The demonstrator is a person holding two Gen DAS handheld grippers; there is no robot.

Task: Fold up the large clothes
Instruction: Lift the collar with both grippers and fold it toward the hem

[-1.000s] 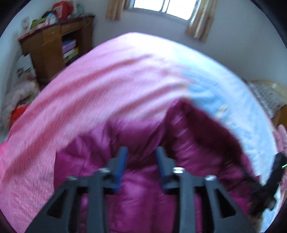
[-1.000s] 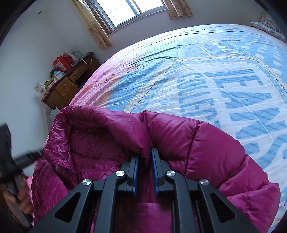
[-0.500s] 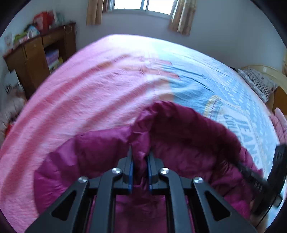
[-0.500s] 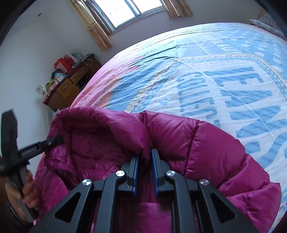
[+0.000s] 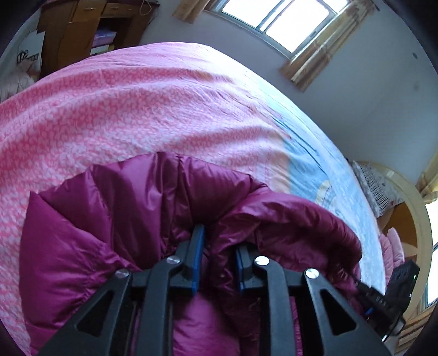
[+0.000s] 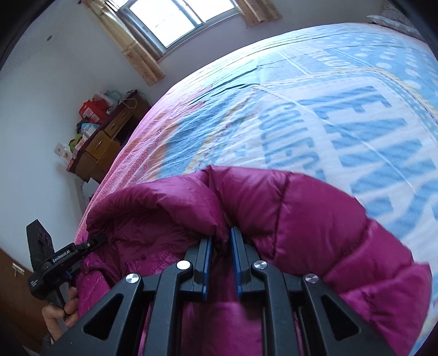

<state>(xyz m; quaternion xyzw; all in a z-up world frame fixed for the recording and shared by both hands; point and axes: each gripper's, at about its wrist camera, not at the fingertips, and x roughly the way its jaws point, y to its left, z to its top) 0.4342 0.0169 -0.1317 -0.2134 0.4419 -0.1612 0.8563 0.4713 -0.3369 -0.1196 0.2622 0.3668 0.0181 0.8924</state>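
Left wrist view: the left gripper (image 5: 217, 253) fills the lower centre of the frame, its blue pads on either side of a gathered ridge of the magenta puffer jacket (image 5: 115, 219). Its jaws have just been opening a little after a tight squeeze, yet the fabric sits bunched between them and looks pinched. The jacket spreads over the lower half of the frame, lying on the near edge of the bed (image 5: 137, 104), whose cover is pink at left and turns pale blue toward the right. At lower right the right gripper (image 5: 368, 294) shows small, its tip buried in the jacket's edge. A wooden cabinet (image 5: 76, 30) stands at upper left, a window (image 5: 290, 22) at top.

Right wrist view: the right gripper (image 6: 220, 254) is at lower centre, jaws clenched on a fold of the jacket (image 6: 314, 219), which arcs across the lower half of the frame over the blue lettered part of the bed (image 6: 342, 104). At far left the left gripper (image 6: 93, 241) bites the jacket's other edge, a hand (image 6: 58, 315) below it on the handle.

Judgement: both edges are gripped, so the lift-and-lay step of a fold seems in hand. The next move calls for both hands travelling together, keeping the slippery, springy shell taut so neither pinch slides off
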